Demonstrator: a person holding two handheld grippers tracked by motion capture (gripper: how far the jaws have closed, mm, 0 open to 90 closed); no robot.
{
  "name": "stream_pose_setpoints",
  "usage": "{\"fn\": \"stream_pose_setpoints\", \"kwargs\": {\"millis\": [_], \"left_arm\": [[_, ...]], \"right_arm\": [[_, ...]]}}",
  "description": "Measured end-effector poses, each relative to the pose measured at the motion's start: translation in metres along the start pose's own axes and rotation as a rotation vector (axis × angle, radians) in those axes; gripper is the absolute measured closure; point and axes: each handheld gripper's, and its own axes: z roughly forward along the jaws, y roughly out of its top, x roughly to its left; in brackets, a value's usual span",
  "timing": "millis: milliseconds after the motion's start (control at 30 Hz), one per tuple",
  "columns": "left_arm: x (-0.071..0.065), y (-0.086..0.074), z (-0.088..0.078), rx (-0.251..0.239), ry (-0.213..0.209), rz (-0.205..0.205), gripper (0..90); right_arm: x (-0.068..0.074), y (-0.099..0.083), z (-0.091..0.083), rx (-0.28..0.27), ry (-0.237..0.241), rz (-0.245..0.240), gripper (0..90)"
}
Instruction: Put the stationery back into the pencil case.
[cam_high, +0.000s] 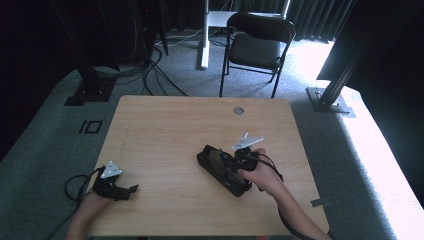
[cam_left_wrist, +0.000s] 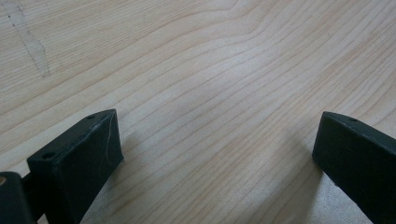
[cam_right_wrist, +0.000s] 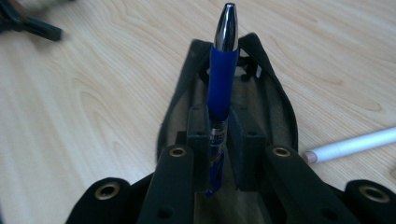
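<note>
A light wooden table (cam_high: 165, 130) stands on grey carpet, with a black folding chair (cam_high: 257, 40) beyond its far edge. Toward the near right corner lies an open black pencil case (cam_high: 216, 165). The right gripper (cam_right_wrist: 223, 135) is clamped on a blue pen (cam_right_wrist: 220, 79), poised over the case's opening. A white pen (cam_right_wrist: 350, 144) lies just beside the case. At the near left corner, the left gripper (cam_left_wrist: 217, 140) rests with its jaws spread wide, holding nothing.

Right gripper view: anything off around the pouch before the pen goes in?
Little stands out. A white pen lies loose on the table beside the black pouch; the blue pen, clamped in the right gripper, lines up over it.
</note>
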Motion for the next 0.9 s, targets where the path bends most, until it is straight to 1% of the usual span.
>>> {"fn": "stream_pose_setpoints", "kwargs": {"millis": [100, 267, 400, 433, 467, 533, 600, 633, 700, 733, 800, 867, 900], "left_arm": [[0.000, 0.000, 0.000, 0.000, 0.000, 0.000, 1.6], [0.000, 0.000, 0.000, 0.000, 0.000, -0.002, 1.6], [0.000, 0.000, 0.000, 0.000, -0.001, -0.002, 1.6], [0.000, 0.000, 0.000, 0.000, 0.000, -0.002, 1.6], [0.000, 0.000, 0.000, 0.000, -0.001, -0.001, 1.6], [0.000, 0.000, 0.000, 0.000, -0.001, -0.001, 1.6], [0.000, 0.000, 0.000, 0.001, -0.001, 0.000, 1.6], [0.000, 0.000, 0.000, 0.001, -0.001, 0.000, 1.6], [0.000, 0.000, 0.000, 0.001, -0.001, 0.000, 1.5], [0.000, 0.000, 0.000, 0.000, -0.002, -0.001, 1.6], [0.000, 0.000, 0.000, 0.001, -0.001, 0.000, 1.5], [0.000, 0.000, 0.000, 0.001, -0.001, 0.000, 1.5], [0.000, 0.000, 0.000, 0.001, -0.002, 0.000, 1.5]], "right_arm": [[-0.002, 0.005, 0.011, 0.032, -0.001, 0.008, 79.6], [-0.003, 0.011, 0.028, 0.089, -0.017, -0.006, 79.6], [-0.003, 0.012, 0.040, 0.129, -0.027, -0.001, 79.6], [-0.003, 0.012, 0.043, 0.139, -0.028, -0.001, 80.2], [-0.003, 0.012, 0.045, 0.147, -0.027, 0.000, 83.4], [-0.004, 0.012, 0.049, 0.157, -0.028, 0.007, 82.6], [-0.004, 0.011, 0.050, 0.166, -0.034, -0.003, 80.1], [-0.005, 0.011, 0.049, 0.153, -0.028, 0.003, 79.2], [-0.007, 0.012, 0.041, 0.109, -0.018, 0.012, 77.7], [-0.008, 0.014, 0.035, 0.079, -0.018, 0.014, 76.8], [-0.011, 0.016, 0.020, 0.019, -0.013, 0.035, 74.8], [-0.019, 0.018, 0.004, -0.045, -0.027, 0.055, 73.4], [-0.024, 0.019, -0.004, -0.069, -0.038, 0.071, 72.6]]}}
